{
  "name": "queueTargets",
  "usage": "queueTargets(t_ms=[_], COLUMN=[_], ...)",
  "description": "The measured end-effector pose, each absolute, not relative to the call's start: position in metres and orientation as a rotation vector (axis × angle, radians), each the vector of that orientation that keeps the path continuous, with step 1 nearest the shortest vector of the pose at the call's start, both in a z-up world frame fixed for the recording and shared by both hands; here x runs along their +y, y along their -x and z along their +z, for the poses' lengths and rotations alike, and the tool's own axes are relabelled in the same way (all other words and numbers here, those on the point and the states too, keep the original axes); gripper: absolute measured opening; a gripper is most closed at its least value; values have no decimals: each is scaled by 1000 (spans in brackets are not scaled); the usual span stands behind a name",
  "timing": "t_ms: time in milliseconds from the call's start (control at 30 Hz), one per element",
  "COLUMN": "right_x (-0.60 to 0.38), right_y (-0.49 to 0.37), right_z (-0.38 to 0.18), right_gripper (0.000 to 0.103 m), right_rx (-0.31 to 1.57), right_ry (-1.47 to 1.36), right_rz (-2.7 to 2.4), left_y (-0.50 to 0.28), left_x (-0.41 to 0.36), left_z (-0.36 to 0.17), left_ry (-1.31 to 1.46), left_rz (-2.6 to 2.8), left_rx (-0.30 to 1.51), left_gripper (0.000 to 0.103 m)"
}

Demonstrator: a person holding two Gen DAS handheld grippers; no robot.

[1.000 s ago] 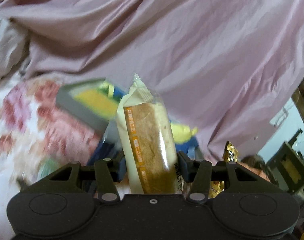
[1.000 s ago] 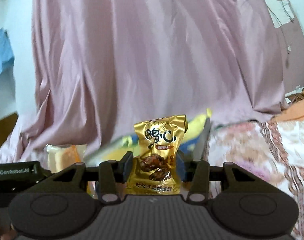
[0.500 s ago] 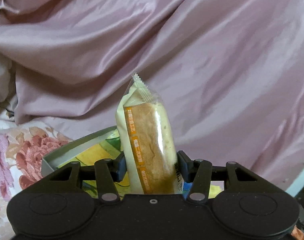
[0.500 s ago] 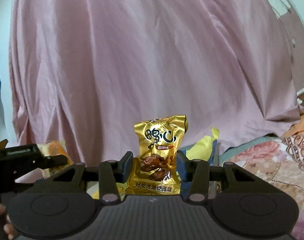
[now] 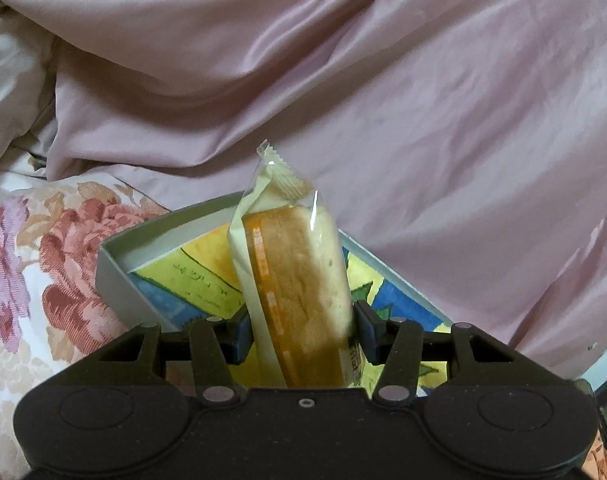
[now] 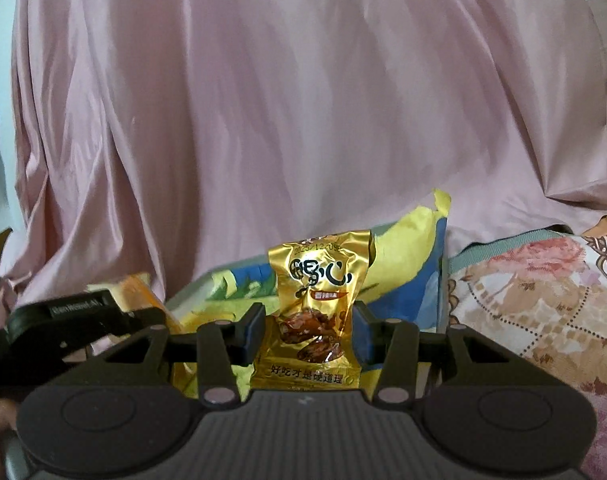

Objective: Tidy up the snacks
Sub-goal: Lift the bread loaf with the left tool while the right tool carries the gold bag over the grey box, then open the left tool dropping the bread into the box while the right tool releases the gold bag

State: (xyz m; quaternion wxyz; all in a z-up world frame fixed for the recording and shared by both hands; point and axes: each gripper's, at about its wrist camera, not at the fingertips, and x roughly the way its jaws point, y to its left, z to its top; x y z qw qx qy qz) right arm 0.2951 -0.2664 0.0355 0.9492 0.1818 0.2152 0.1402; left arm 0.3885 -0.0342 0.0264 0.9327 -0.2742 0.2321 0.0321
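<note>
Fingers of the left gripper (image 5: pixel 301 330) are clenched on the lower half of a wrapped cake slice (image 5: pixel 295 280), which stands upright between them with its crimped top leaning slightly left; fingers of the right gripper (image 6: pixel 307 330) clamp a gold foil snack packet (image 6: pixel 317 308) at its waist, upright too. Just beyond and below both sets of fingers lies the grey box (image 5: pixel 115 268) with a yellow-and-blue printed lining, resting on a floral bedspread (image 5: pixel 31 248) in front of heaped pink fabric (image 5: pixel 383 100). The step looks like lowering both snacks into that box. To do it well, each snack's bottom end should come down over the lining, clear of the box wall, before the fingers let go; the cake is soft, so the squeeze should not tighten. The two grippers sit close, the left one showing at the left of the right wrist view, so staggering the two drops should avoid a knock.
</note>
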Motion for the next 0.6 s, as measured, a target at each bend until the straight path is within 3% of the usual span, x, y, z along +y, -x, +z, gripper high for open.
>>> queueTargets(t_ms=[600], right_x=[-257], right_y=[-278], right_z=[35], right_gripper=[50], right_rx=[597], right_ry=[-278], right_rz=[318], left_y=[-354], left_x=[-40], left_z=[20], left_ry=[537], left_rz=[51], left_rx=[529], left_gripper=[50])
